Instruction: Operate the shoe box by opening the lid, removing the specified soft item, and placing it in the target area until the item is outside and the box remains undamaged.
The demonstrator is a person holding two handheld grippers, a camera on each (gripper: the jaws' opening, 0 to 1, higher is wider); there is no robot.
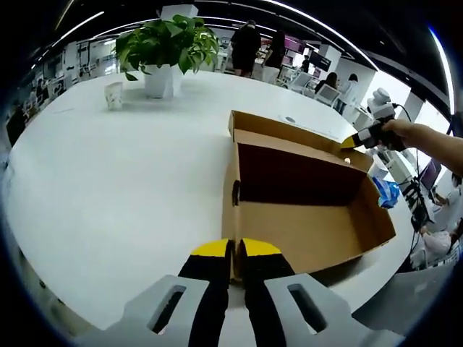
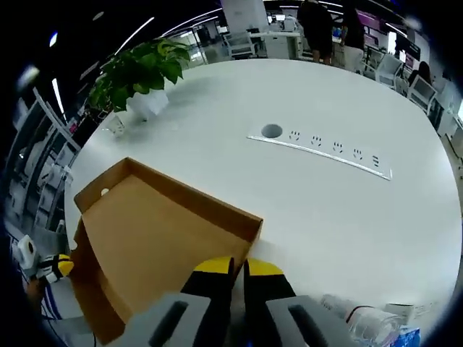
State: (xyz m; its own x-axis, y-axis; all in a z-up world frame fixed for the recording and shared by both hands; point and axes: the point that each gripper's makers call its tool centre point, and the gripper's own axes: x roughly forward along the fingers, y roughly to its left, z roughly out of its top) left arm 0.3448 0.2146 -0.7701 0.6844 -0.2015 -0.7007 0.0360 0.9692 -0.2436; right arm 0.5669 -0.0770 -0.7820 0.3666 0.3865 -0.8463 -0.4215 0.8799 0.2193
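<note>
The shoe box [image 1: 311,217] lies open on the white counter [image 1: 108,188], its lid [image 2: 145,231] swung back. In the left gripper view the left claw [image 1: 233,249] is pressed together on the near wall edge of the box. In the right gripper view the right claw [image 2: 237,269] is pinching the lid's near rim, and it also shows at the far right of the left gripper view, at the lid's corner.

No soft item can be seen in the part of the interior that shows, so its whereabouts cannot be told.

The likely risks: both claws grip thin cardboard, so pulling them apart or twisting could tear a corner or crease the hinge fold. Letting go of the lid may let it fall shut.

No brand, label or legible writing appears on the box. A potted plant [image 1: 168,47], a paper cup [image 1: 113,95] and a socket strip [image 2: 322,153] stand well apart from it.
</note>
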